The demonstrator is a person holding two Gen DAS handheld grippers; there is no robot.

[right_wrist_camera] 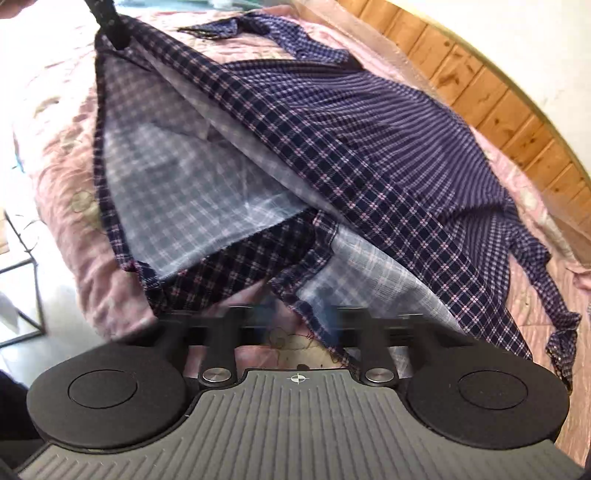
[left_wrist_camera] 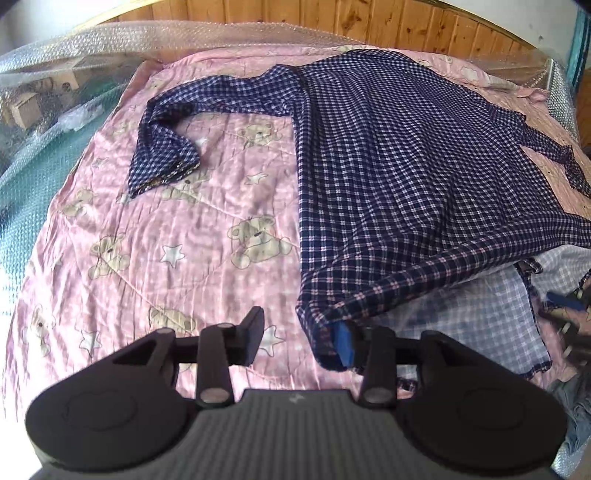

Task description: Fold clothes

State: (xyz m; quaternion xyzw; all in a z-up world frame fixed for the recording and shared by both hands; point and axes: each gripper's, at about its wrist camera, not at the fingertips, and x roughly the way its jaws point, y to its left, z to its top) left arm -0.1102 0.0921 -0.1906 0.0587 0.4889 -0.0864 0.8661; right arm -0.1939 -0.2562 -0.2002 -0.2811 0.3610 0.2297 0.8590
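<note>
Pink quilt (left_wrist_camera: 155,229), printed with bears and stars, is covering the bed and serving as the broad, soft work surface on which the garment is being laid out. Behind it a wooden headboard (left_wrist_camera: 369,22) is closing off the far side, and sheets of bubble wrap (left_wrist_camera: 55,48) are lying along the bed's far and left margins.

Checked shirt (left_wrist_camera: 388,158), dark blue with pale lines, is lying across the right half of the quilt, its body spread and one sleeve (left_wrist_camera: 162,147) trailing out to the left, bent back on itself with the cuff resting on the quilt. The near hem is being held off the bed, so the paler inner face (right_wrist_camera: 177,184) is showing beneath the lifted layer; raising the hem in this way is judged to be keeping the panel taut and free of the quilt, as suits carrying it over for a fold or pulling it flat. Whether the shirt is being spread out or folded over cannot be settled from this posture alone.

Left gripper (left_wrist_camera: 303,332) is standing with its jaws wide apart; the shirt's near corner is draping over the right finger, beside its blue pad, and is being hooked and lifted there, not pinched. Right gripper (right_wrist_camera: 291,325) is working under the shirt's front edge, which is lying between its fingers; blur is smearing the tips, so whether it is clamping the cloth cannot be told.
</note>
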